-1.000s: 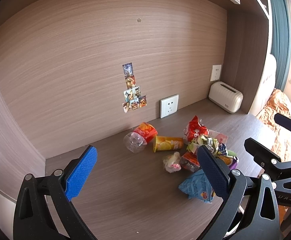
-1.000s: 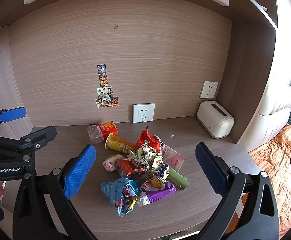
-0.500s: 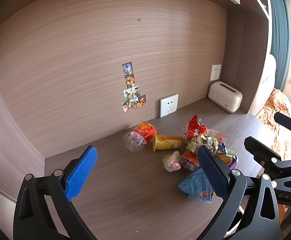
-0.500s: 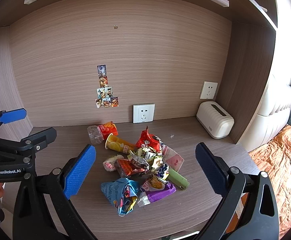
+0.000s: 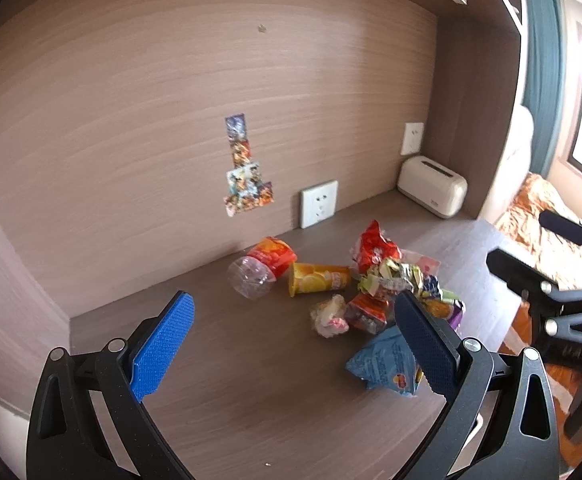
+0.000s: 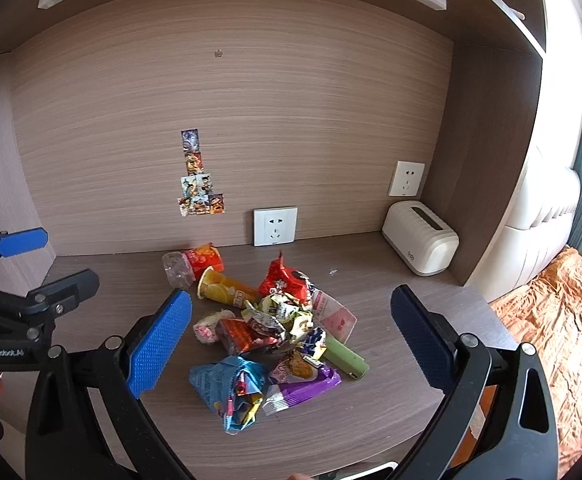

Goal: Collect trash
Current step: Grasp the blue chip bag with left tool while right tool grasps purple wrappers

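The left claw [image 5: 291, 344] hangs above the near left of the wooden surface [image 6: 391, 280], its blue pads spread wide with nothing between them. Farthest left in the trash pile lies a crushed clear bottle [image 6: 179, 266] with an orange label, on its side near the back wall, and just right of it a yellow tube can [image 6: 225, 290], also on its side. A pale crumpled wad [image 6: 209, 326] sits nearer. In the middle are a red wrapper [image 6: 285, 282], a tangle of small wrappers [image 6: 279, 318] and, nearest, a blue bag [image 6: 231, 386] touching a purple wrapper [image 6: 303, 384]. A green tube [image 6: 345, 356] and a pink packet [image 6: 335, 316] close the pile's right side. The right claw [image 6: 291, 346] hovers over this heap, likewise wide apart and empty (nothing is gripped). Far right stands a cream box [image 6: 421, 242], well apart from the trash
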Demonstrator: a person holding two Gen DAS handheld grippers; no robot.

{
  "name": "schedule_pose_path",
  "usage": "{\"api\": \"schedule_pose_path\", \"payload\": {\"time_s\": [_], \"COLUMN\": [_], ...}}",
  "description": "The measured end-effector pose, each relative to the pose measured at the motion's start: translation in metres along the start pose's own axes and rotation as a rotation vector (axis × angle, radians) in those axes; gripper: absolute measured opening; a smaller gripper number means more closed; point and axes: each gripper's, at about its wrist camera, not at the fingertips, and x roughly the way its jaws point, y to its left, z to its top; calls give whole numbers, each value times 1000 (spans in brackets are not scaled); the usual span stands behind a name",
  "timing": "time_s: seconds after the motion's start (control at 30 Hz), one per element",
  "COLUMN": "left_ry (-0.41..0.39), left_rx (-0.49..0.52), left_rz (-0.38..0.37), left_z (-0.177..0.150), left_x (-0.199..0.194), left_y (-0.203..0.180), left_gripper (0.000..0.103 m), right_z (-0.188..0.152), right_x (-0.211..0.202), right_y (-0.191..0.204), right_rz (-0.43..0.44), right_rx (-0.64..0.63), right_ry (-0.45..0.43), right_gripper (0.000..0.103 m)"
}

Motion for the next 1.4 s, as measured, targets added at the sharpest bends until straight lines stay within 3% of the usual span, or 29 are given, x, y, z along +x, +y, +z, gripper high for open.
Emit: {"api": "schedule_pose_path", "payload": {"time_s": [0.3,0.53,0.63,0.8,0.83,0.87,0.9,0.93,1.13,1.4], "left_ry": [74,139,168,201,212,216,234,250,204,156], "left_rx": [202,274,303,379,375,365,354,350,328,332], "left_rz": [-131,-247,-274,-252,-273,-293,-309,-312,-319,-334], "left_z": [-40,-58,-65,-78,-79,-81,-83,-85,-85,-72], "left_x": [43,89,109,142,146,149,154,158,152,125], "left_y": [-39,-75,-85,-98,-98,-98,-98,-99,-93,-88], "left_gripper": [98,98,98,97,95,86,79,78,73,73], "right_z": [-32,-67,-77,-84,-85,-88,-91,-93,-82,-62], "right_x": [37,84,99,132,137,145,154,157,133,83], "right_y": [-16,-28,-32,-35,-36,-35,-35,-35,-39,-50], "right_rz": [-53,-64,-38,8,18,34,56,75,46,-96], "right_rx": [8,64,113,206,219,234,250,276,285,189], "right_ry": [125,269,301,352,363,387,418,428,379,306], "right_gripper": [100,100,100,99,94,90,73,65,61,61]}}
